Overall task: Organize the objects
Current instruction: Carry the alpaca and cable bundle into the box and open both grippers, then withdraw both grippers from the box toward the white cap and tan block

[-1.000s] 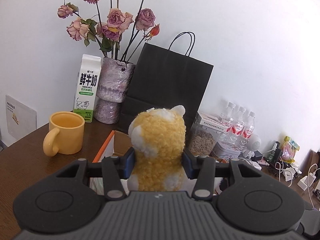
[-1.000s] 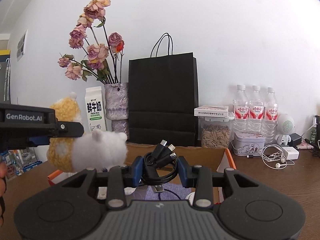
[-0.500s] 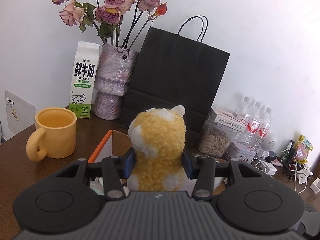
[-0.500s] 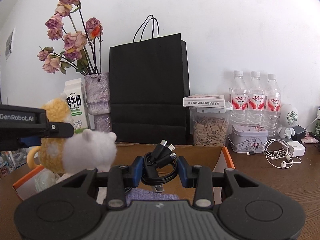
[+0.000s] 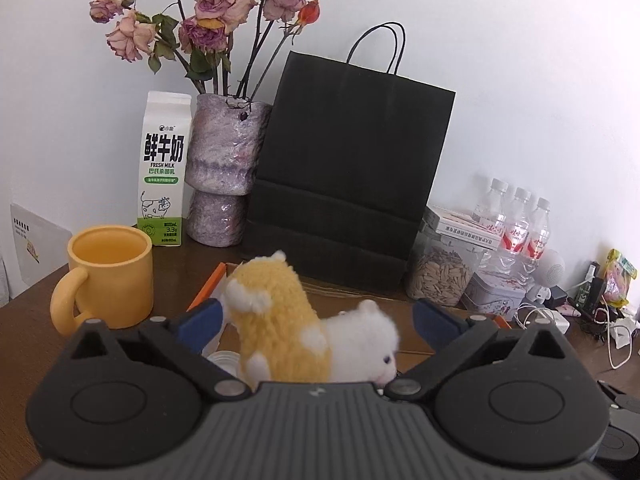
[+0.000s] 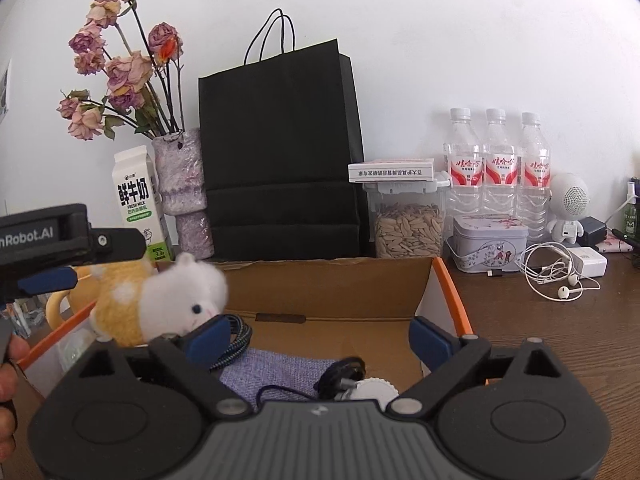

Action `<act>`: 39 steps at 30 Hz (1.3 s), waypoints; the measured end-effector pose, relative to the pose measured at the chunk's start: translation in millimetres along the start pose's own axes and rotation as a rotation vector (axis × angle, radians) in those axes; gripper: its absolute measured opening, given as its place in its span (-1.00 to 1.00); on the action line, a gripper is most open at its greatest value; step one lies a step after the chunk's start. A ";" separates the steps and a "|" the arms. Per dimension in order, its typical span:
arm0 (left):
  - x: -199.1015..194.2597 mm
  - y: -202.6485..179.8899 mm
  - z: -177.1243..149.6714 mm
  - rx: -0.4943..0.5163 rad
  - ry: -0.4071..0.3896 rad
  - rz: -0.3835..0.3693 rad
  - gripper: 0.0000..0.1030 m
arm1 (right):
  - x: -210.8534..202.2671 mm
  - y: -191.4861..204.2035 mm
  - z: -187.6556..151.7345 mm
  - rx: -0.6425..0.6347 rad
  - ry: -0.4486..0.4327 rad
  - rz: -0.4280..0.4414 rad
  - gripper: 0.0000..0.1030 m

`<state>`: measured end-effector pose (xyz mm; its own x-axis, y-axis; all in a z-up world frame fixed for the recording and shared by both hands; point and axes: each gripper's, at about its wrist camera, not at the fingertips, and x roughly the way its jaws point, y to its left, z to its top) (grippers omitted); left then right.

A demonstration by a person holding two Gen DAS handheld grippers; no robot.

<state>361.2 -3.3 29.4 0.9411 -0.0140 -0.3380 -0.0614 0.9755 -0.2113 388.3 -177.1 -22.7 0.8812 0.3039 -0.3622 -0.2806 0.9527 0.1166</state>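
A yellow and white plush toy (image 5: 288, 320) lies tipped on its side in the cardboard box (image 5: 208, 288). It sits between the jaws of my left gripper (image 5: 318, 318), which are opening wide, and neither pad presses on it. In the right wrist view the same plush toy (image 6: 160, 300) rests at the left end of the box (image 6: 328, 288). My right gripper (image 6: 320, 336) is opening too, with nothing gripped. The black cable bundle (image 6: 344, 372) lies below it on a purple cloth (image 6: 280, 372).
A yellow mug (image 5: 112, 280), milk carton (image 5: 164, 168), vase of dried roses (image 5: 224, 168) and black paper bag (image 5: 348, 176) stand behind the box. To the right are a seed jar (image 6: 408, 228), water bottles (image 6: 496, 160), a tin (image 6: 490, 240) and earphones (image 6: 556, 276).
Both grippers went from shut to wide open. The plush toy toppled from upright onto its side in the box. The cable bundle dropped from the right jaws onto the cloth.
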 end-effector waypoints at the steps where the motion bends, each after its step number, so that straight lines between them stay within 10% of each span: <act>1: -0.4 -0.9 -0.9 0.003 0.000 -0.003 1.00 | -1.0 0.9 -0.1 -0.002 -0.005 0.001 0.92; 39: -79.1 35.0 -37.2 0.058 -0.075 -0.013 1.00 | -79.7 21.8 -36.0 -0.137 -0.111 -0.015 1.00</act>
<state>272.2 23.8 14.6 0.9640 -0.0127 -0.2656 -0.0314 0.9864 -0.1613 298.2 -180.4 -24.6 0.9202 0.2949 -0.2576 -0.3096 0.9507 -0.0179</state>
